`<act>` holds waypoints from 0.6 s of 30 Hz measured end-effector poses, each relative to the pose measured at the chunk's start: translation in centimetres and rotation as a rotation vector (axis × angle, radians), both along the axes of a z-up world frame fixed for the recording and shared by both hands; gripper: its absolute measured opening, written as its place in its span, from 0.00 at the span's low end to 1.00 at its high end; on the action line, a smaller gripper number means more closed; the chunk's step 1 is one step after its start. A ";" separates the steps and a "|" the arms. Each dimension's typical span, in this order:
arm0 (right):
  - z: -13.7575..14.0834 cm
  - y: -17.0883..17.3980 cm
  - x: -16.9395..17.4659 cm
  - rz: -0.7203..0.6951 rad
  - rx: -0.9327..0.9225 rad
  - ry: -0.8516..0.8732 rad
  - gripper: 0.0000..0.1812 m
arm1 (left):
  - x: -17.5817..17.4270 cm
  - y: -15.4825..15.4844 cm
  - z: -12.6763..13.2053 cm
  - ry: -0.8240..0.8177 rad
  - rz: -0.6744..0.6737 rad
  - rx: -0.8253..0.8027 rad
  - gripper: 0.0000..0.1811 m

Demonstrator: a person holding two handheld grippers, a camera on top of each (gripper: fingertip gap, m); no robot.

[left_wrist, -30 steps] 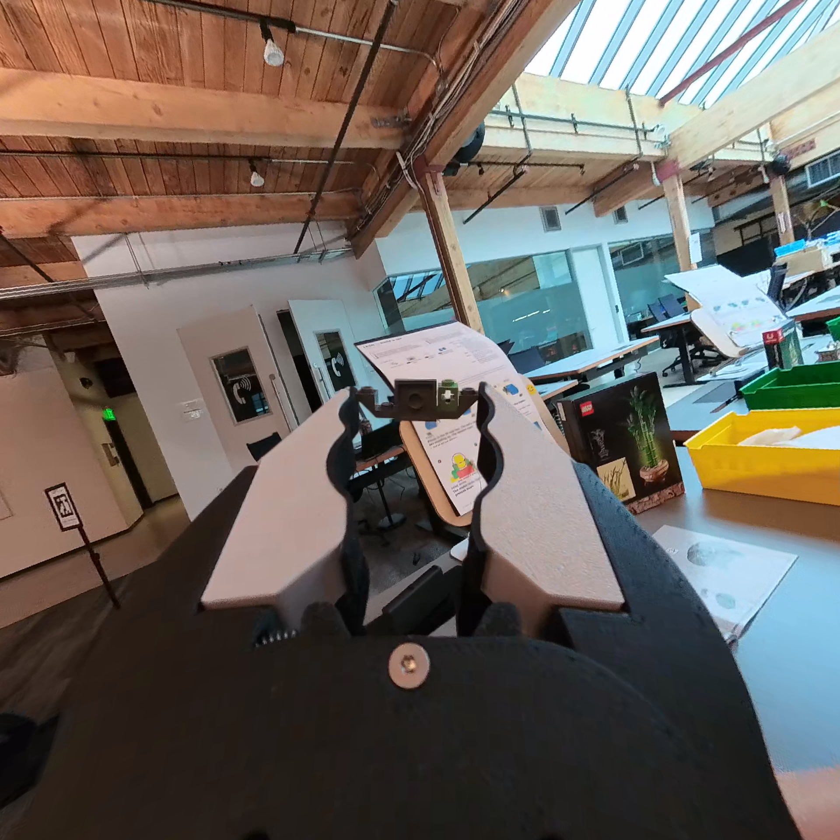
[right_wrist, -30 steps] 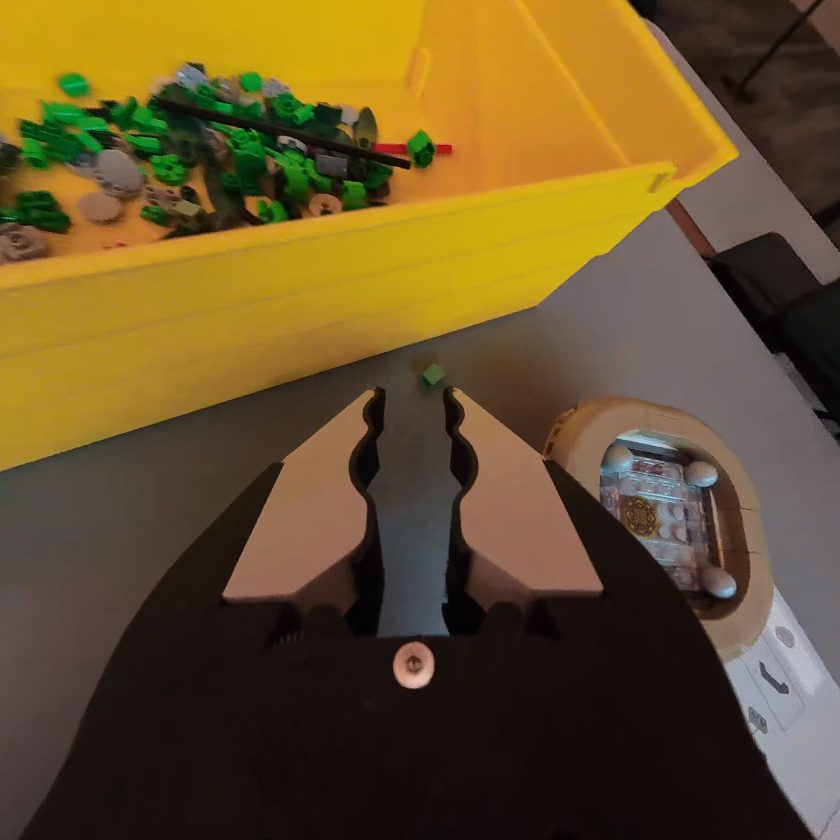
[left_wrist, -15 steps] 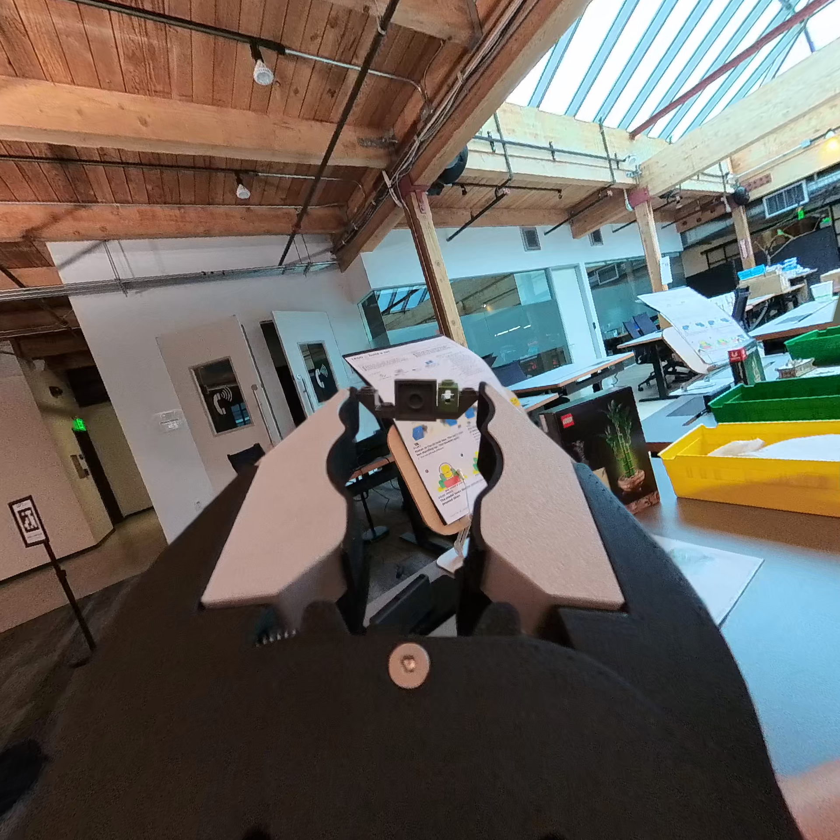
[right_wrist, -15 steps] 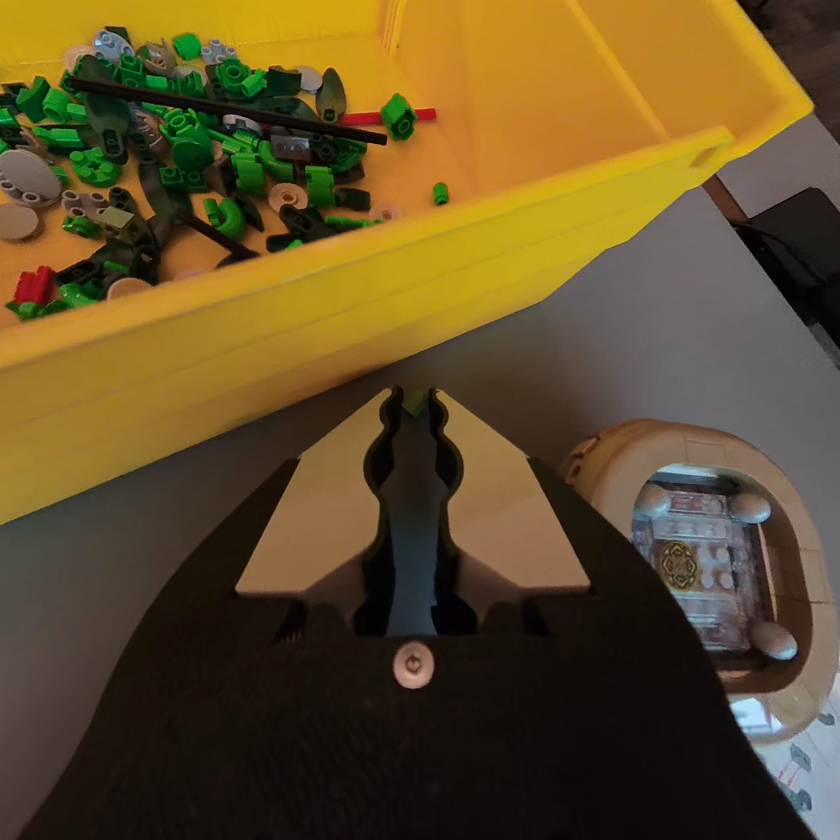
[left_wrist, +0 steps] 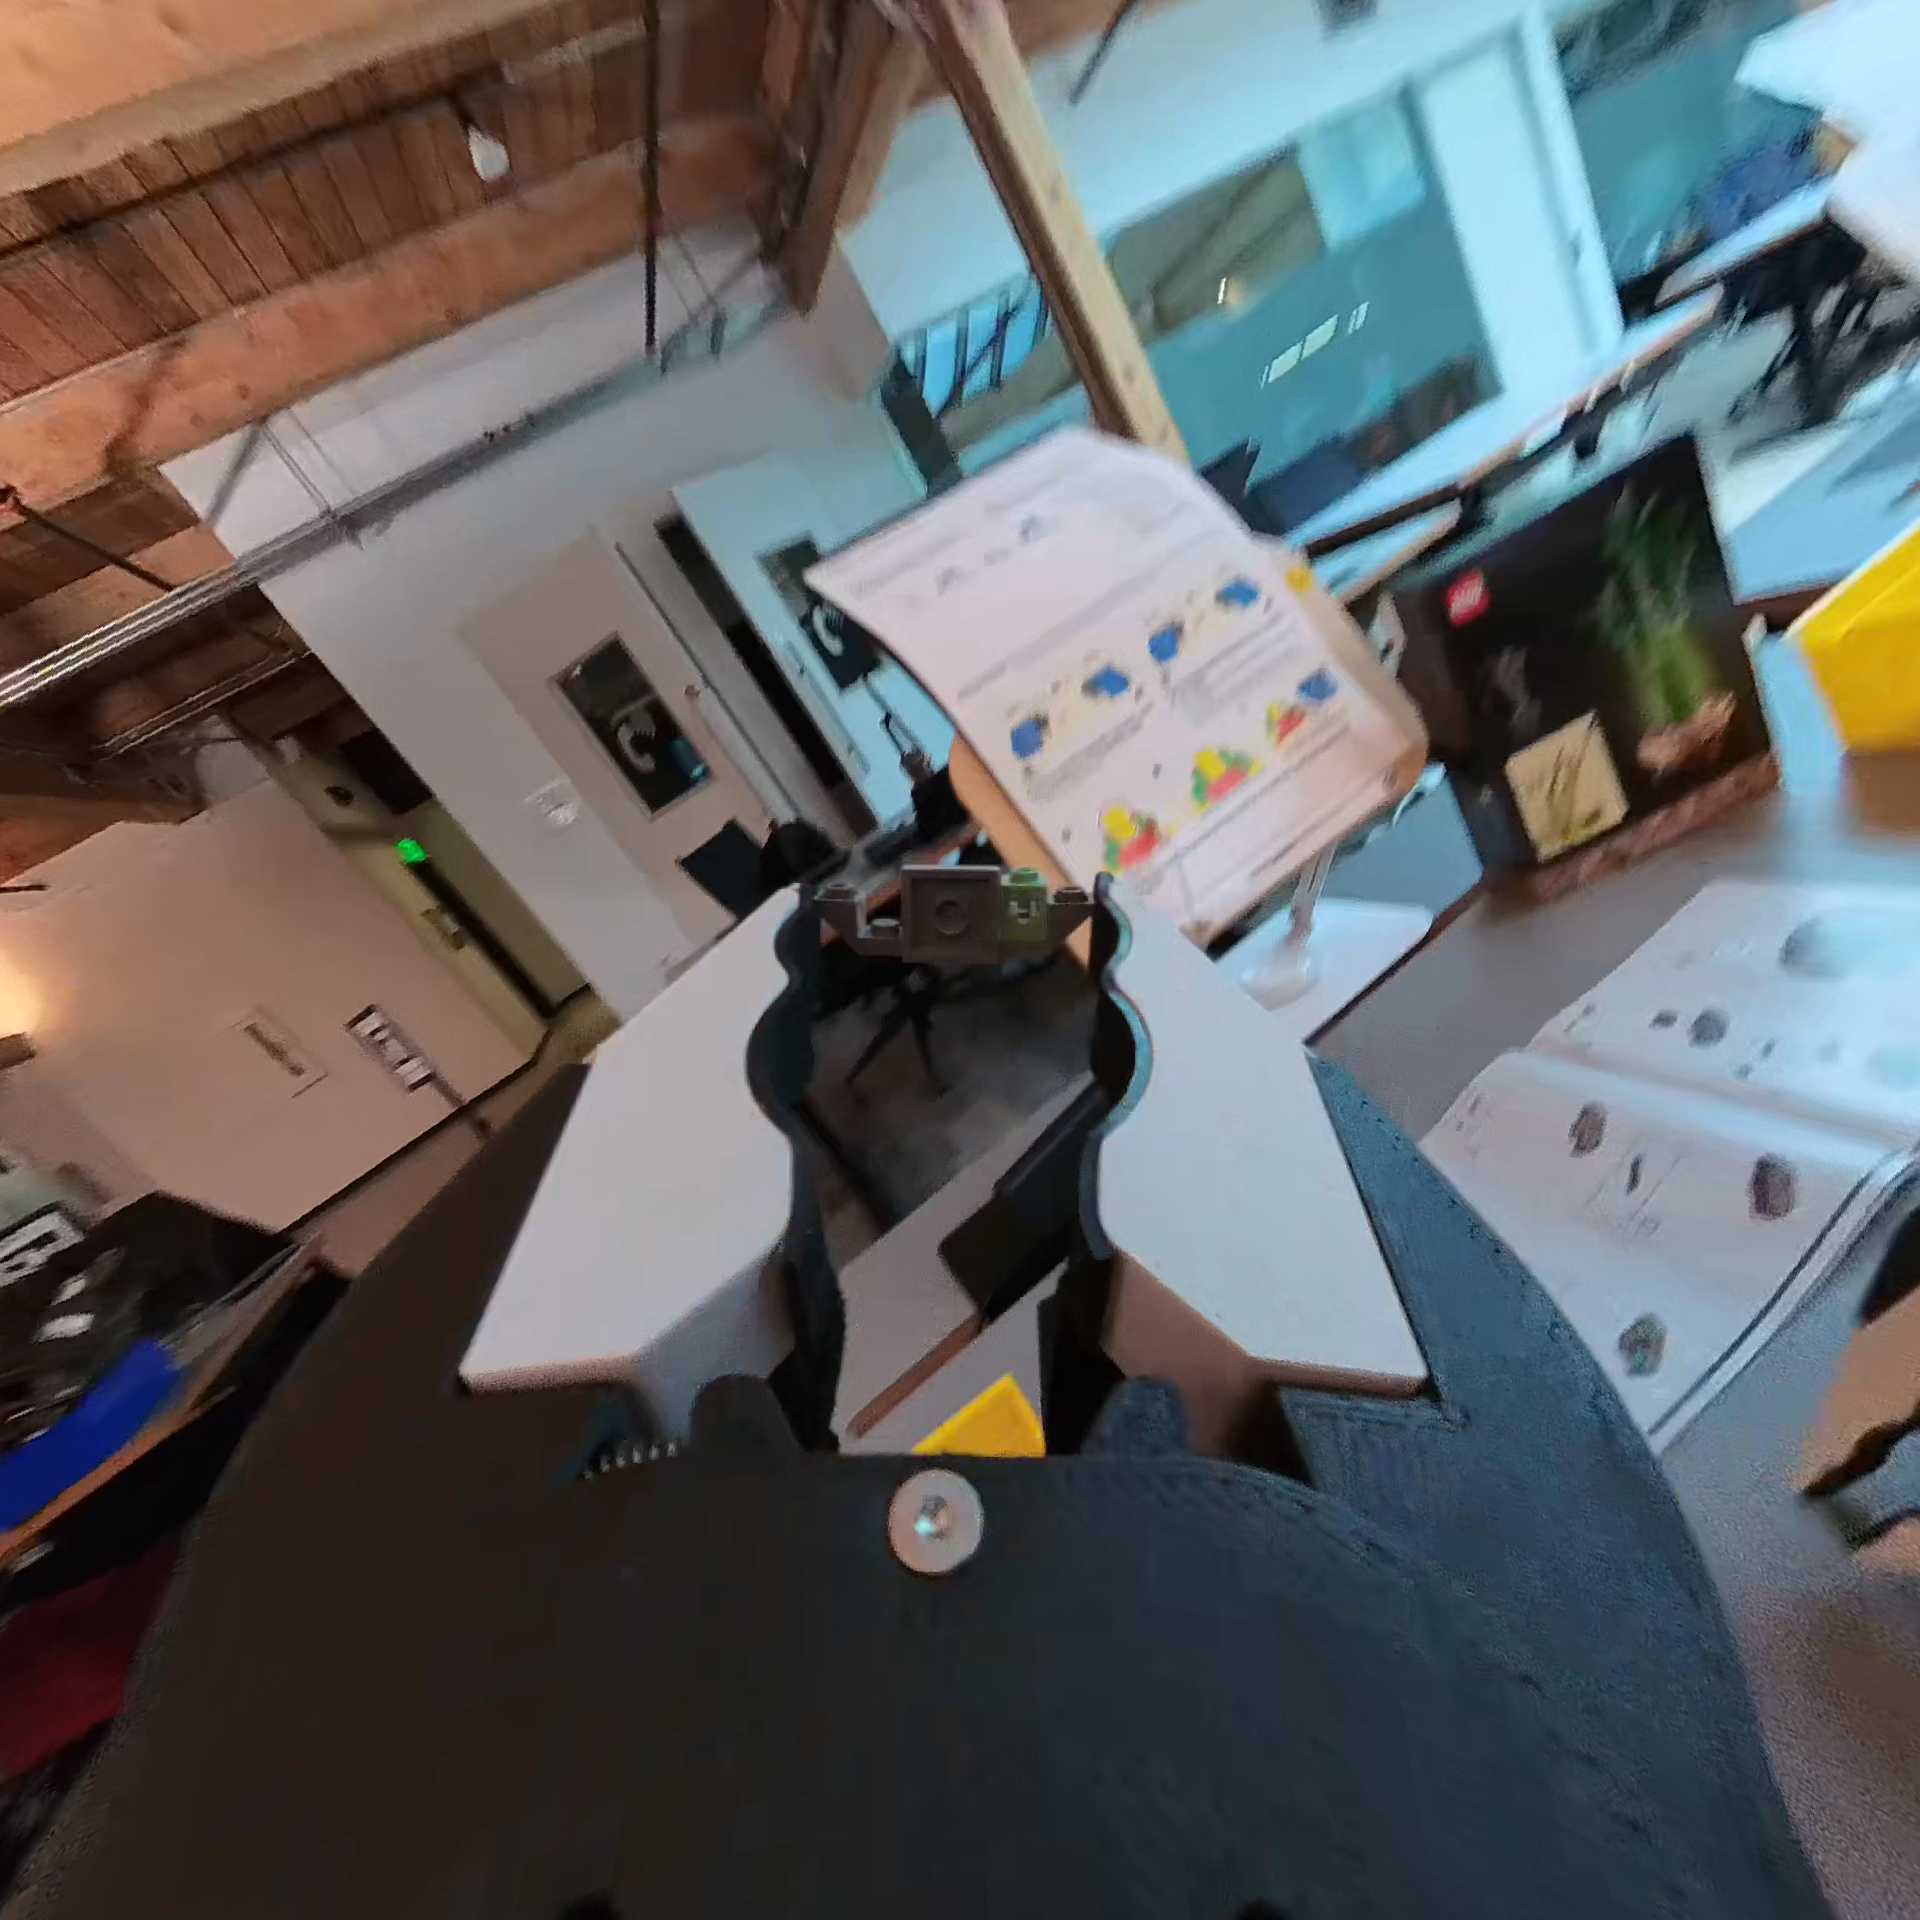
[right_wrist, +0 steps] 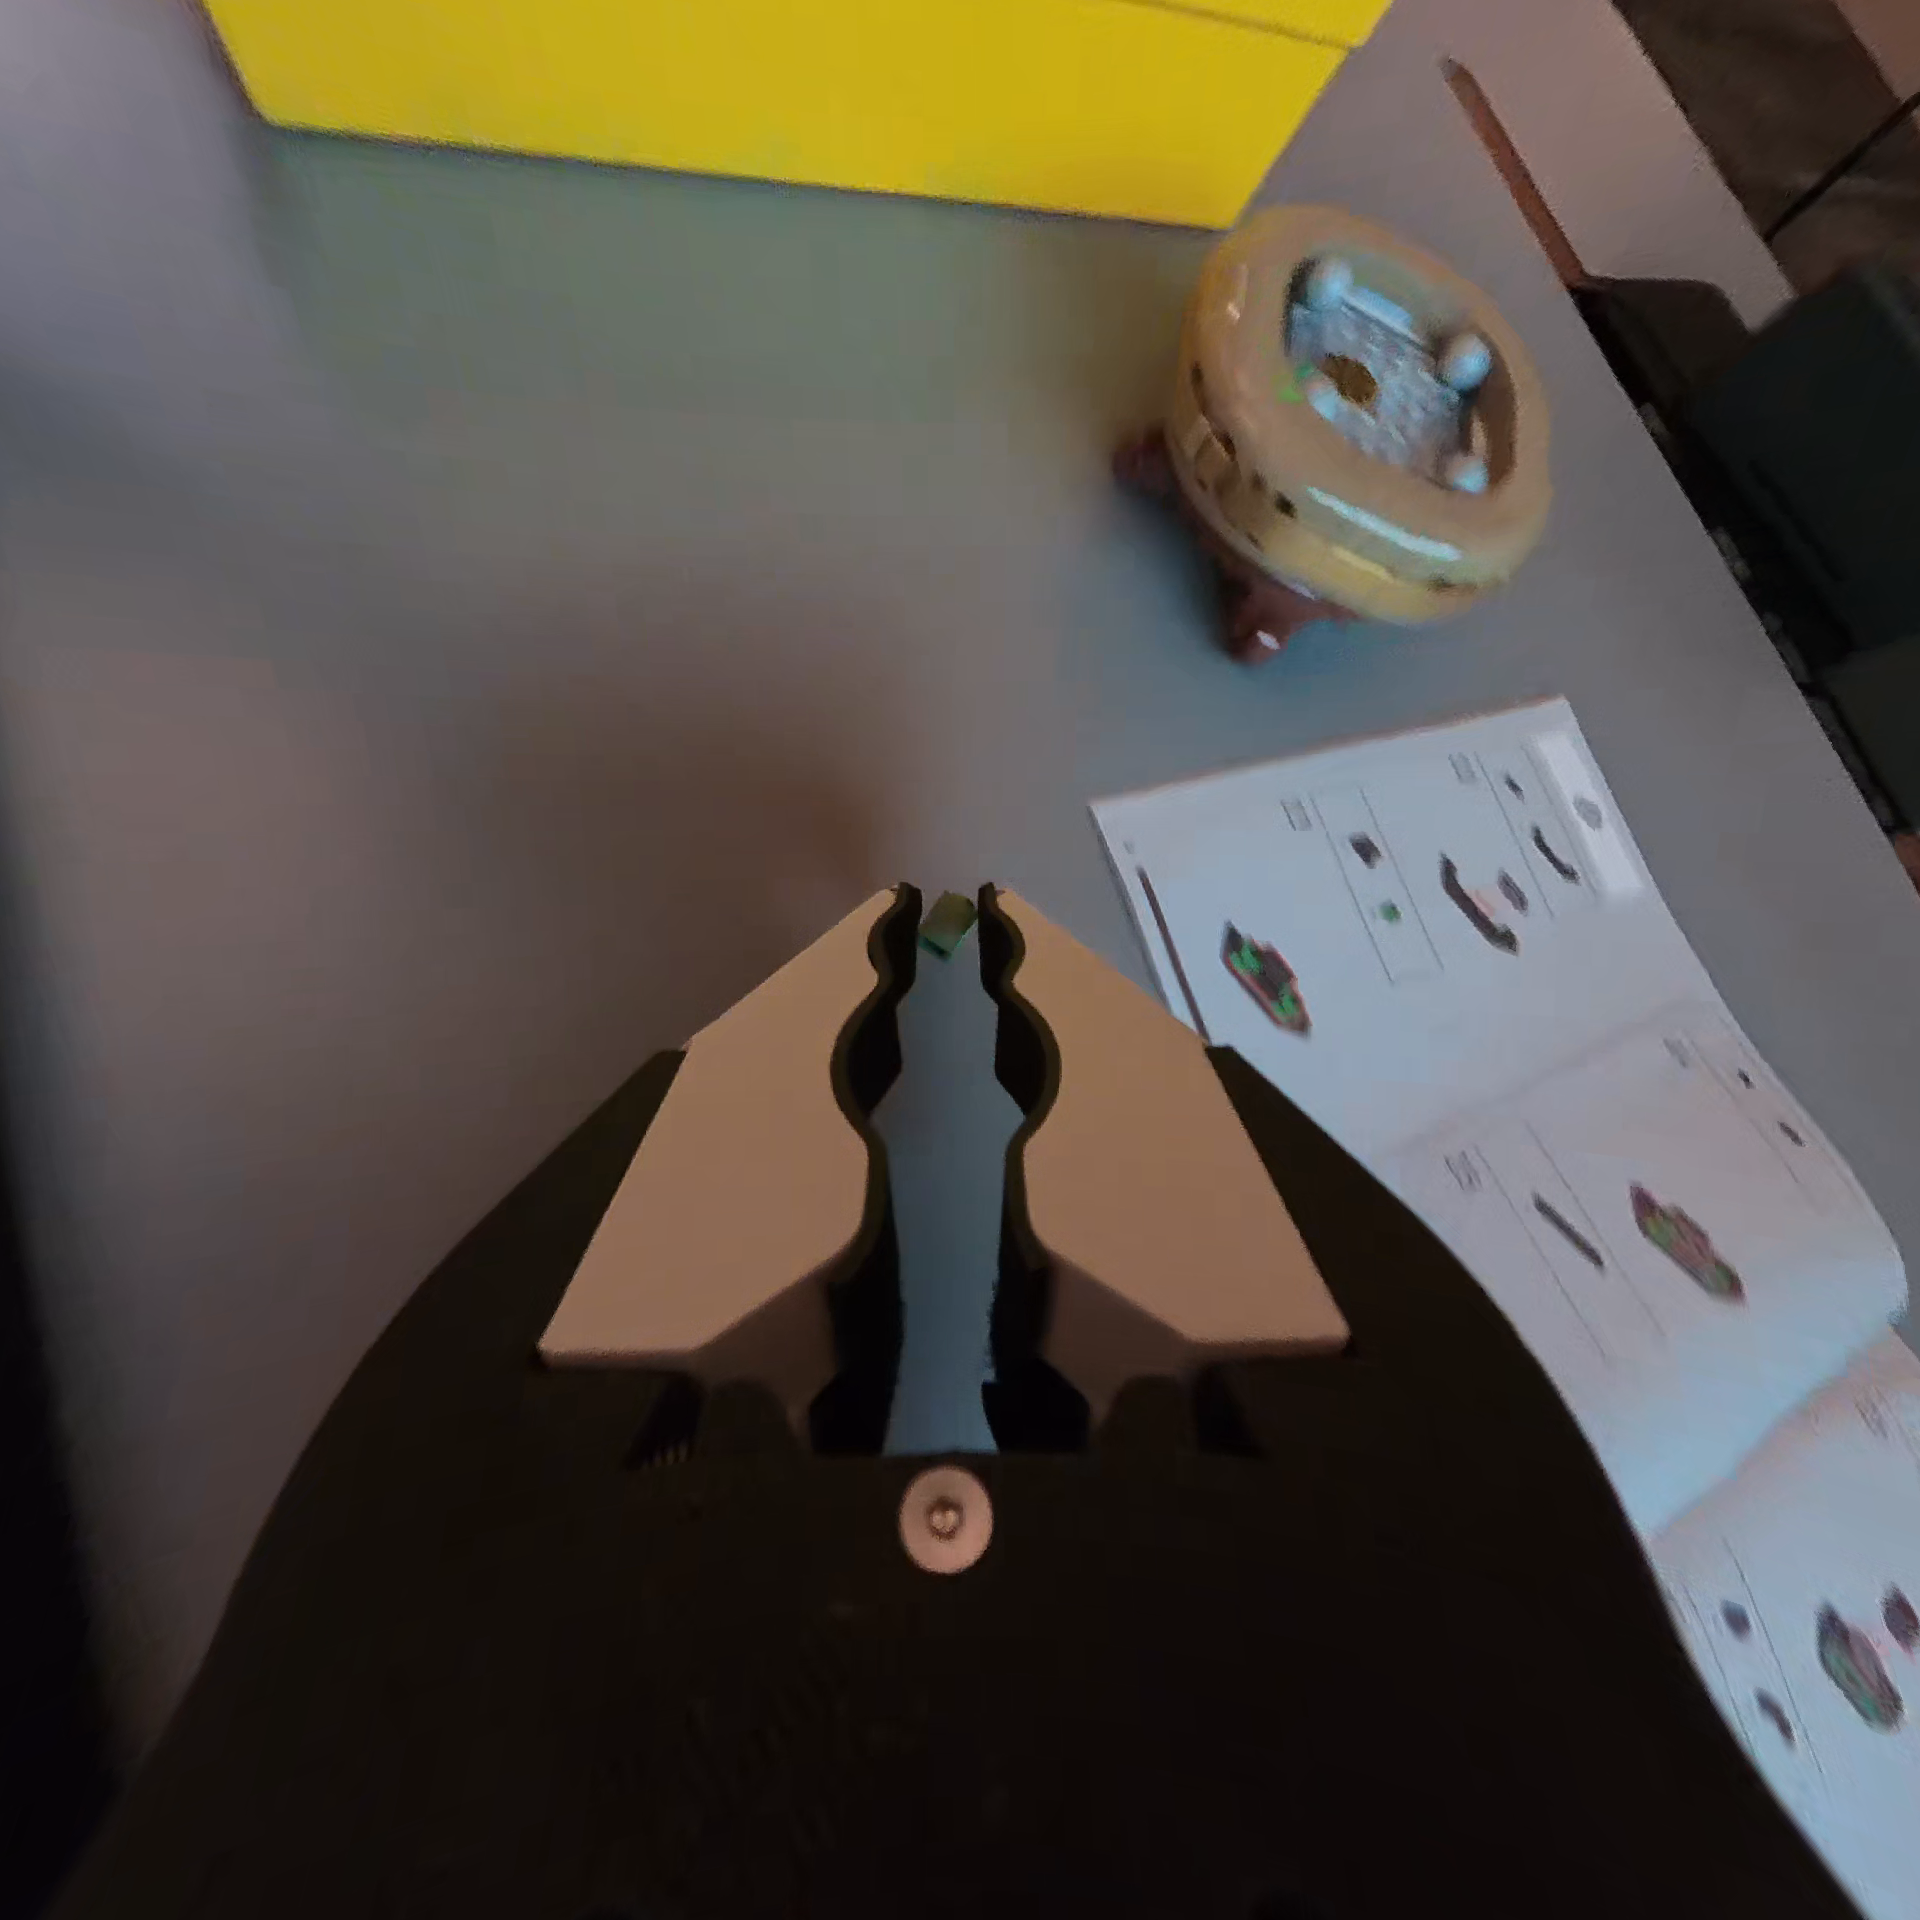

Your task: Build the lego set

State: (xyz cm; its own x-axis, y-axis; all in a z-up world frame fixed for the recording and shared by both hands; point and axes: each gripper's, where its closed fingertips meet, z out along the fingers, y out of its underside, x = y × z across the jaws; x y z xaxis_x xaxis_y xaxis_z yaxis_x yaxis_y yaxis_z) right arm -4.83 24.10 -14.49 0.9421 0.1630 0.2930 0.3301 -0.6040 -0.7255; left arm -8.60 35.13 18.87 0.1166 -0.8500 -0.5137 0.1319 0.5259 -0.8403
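My left gripper (left_wrist: 948,914) is shut on a small dark brown lego assembly (left_wrist: 940,923) with a green piece on its right side, held up in the air. My right gripper (right_wrist: 945,912) is shut on a tiny green lego piece (right_wrist: 948,923) and holds it above the grey table (right_wrist: 520,520). A tan round lego pot (right_wrist: 1361,426) on brown feet stands on the table to the far right of it. An open instruction booklet (right_wrist: 1558,1143) lies to the right; it also shows in the left wrist view (left_wrist: 1683,1091).
A yellow bin (right_wrist: 779,94) stands at the far edge of the table; its corner shows in the left wrist view (left_wrist: 1870,644). A lego box (left_wrist: 1579,665) and a propped instruction sheet (left_wrist: 1132,675) stand behind. The table edge (right_wrist: 1662,436) runs along the right. The left gripper's tips are roughly 35 centimeters from the right gripper's.
My right gripper closed on the green piece beside the yellow bin, lifted it and drew back from the bin. My left gripper tilted down and turned, still holding the brown assembly.
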 end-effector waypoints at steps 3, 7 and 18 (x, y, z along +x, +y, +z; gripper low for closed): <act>0.0 -1.8 0.7 -0.007 0.002 0.027 0.05 | 3.0 0.3 -3.2 0.140 0.145 0.173 0.28; 0.1 -2.4 0.4 0.040 0.014 0.049 0.05 | 6.9 0.4 -4.4 0.336 0.312 0.542 0.28; -0.6 -4.1 -0.9 0.117 -0.033 -0.092 0.05 | 9.9 -3.3 -3.5 0.506 0.480 1.165 0.28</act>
